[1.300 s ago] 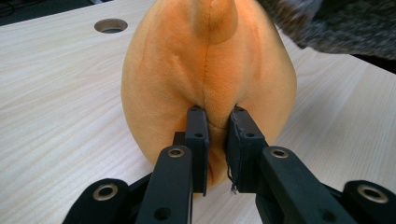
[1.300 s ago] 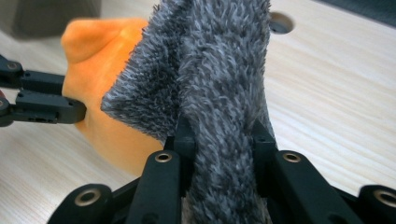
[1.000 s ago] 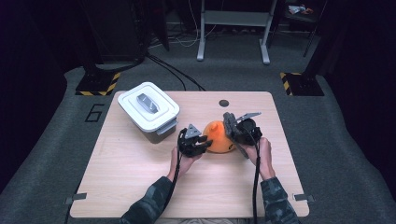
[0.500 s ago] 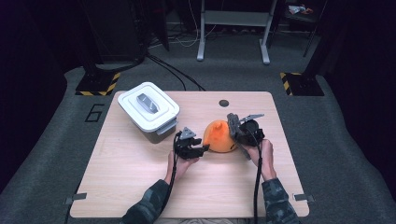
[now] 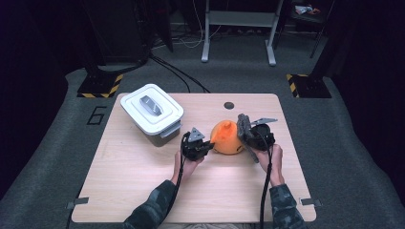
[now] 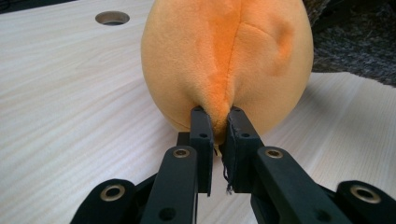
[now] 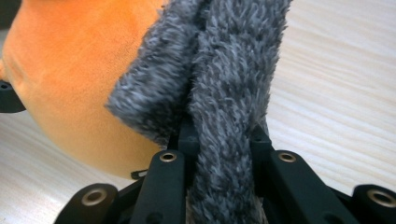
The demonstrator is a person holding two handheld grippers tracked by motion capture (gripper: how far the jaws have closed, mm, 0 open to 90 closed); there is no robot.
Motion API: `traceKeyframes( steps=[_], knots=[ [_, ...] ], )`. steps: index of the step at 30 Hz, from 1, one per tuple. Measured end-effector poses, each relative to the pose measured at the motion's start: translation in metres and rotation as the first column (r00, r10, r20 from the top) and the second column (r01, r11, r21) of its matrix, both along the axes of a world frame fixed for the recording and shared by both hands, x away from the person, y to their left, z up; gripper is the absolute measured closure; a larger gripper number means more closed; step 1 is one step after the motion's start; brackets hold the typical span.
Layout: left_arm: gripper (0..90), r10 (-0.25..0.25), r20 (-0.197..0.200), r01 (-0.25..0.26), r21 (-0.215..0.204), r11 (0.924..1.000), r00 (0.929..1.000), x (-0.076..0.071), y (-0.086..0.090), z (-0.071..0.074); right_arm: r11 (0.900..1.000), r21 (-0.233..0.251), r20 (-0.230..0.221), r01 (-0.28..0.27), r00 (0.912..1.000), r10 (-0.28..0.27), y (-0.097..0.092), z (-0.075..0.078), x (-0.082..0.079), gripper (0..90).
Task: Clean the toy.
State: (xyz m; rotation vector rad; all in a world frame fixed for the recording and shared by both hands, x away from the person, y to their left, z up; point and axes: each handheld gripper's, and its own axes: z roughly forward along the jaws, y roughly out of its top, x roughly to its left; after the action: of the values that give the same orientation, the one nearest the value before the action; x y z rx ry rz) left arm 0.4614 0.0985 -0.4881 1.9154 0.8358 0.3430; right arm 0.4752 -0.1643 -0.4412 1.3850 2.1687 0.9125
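Left gripper: jaws just closed, pinching seam fold of orange plush. Plush rests on table, right of centre, between both grippers. Right gripper: jaws clamped on grey furry strip, strip touching plush right side. White lidded bin sits near table's far-left corner, apart from plush.

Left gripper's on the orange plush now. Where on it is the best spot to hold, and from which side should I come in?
Judging by its shape, grip the raised seam ridge on the orange plush, coming in low from the near-left side, level with the table. The body is too round and wide for the jaws, but the seam pinches thin. The left gripper is already shut on it there; the right gripper holds the grey fuzzy fabric.
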Motion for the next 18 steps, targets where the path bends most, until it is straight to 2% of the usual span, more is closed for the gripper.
traceKeyframes(
  steps=[1, 2, 3, 4, 5, 6, 10, 11, 13, 14, 18],
  knots=[
    [83.3, -0.021, -0.01, 0.021, 0.006, 0.9998, 0.9997, 0.002, -0.001, 0.004, 1.0, 0.004, 0.01, -0.002, 1.0, 0.002, -0.003, 0.001, -0.001, 75.1],
    [83.3, -0.021, -0.01, 0.021, 0.006, 0.9998, 0.9997, 0.002, -0.001, 0.004, 0.9998, 0.011, 0.008, 0.014, 0.9999, -0.014, -0.003, 0.002, -0.002, 75.1],
    [83.4, -0.024, 0.003, 0.024, 0.023, 0.9994, 0.9997, 0.002, -0.002, 0.011, 0.9999, 0.012, 0.025, 0.005, 0.9997, -0.006, -0.006, 0.004, -0.003, 75.2],
    [83.5, -0.024, 0.003, 0.024, 0.023, 0.9994, 0.9997, 0.002, -0.002, 0.011, 0.9998, 0.018, 0.026, 0.011, 0.9996, -0.012, -0.007, 0.006, -0.004, 75.3],
    [83.6, -0.03, 0.013, 0.029, 0.024, 0.9993, 0.9995, 0.003, -0.003, 0.017, 0.9996, 0.023, 0.036, 0.015, 0.9992, -0.015, -0.008, 0.008, -0.006, 75.5],
    [83.6, -0.038, 0.014, 0.037, 0.031, 0.9988, 0.9992, 0.003, -0.003, 0.02, 0.9998, 0.019, 0.045, -0.001, 0.999, 0.0, -0.009, 0.01, -0.008, 75.6],
    [83.7, -0.046, 0.035, 0.045, 0.04, 0.9982, 0.9983, 0.004, -0.004, 0.027, 0.9992, 0.036, 0.068, -0.017, 0.9976, 0.014, -0.007, 0.019, -0.013, 75.6],
    [83.7, -0.047, 0.052, 0.045, 0.041, 0.9982, 0.9975, 0.004, -0.005, 0.03, 0.999, 0.035, 0.082, -0.027, 0.9963, 0.024, -0.006, 0.023, -0.015, 75.6],
    [83.7, -0.06, 0.047, 0.058, 0.045, 0.9973, 0.9971, 0.004, -0.005, 0.033, 0.9979, 0.03, 0.106, -0.057, 0.9929, 0.054, 0.001, 0.033, -0.021, 75.4],
    [83.7, -0.063, 0.061, 0.06, 0.039, 0.9974, 0.9962, 0.004, -0.007, 0.036, 0.997, 0.028, 0.12, -0.073, 0.9904, 0.069, 0.004, 0.036, -0.023, 75.4],
    [83.6, -0.089, 0.079, 0.084, 0.054, 0.9949, 0.9929, 0.002, -0.012, 0.042, 0.9937, 0.012, 0.125, -0.112, 0.9861, 0.11, 0.02, 0.043, -0.027, 74.9]
  ],
)
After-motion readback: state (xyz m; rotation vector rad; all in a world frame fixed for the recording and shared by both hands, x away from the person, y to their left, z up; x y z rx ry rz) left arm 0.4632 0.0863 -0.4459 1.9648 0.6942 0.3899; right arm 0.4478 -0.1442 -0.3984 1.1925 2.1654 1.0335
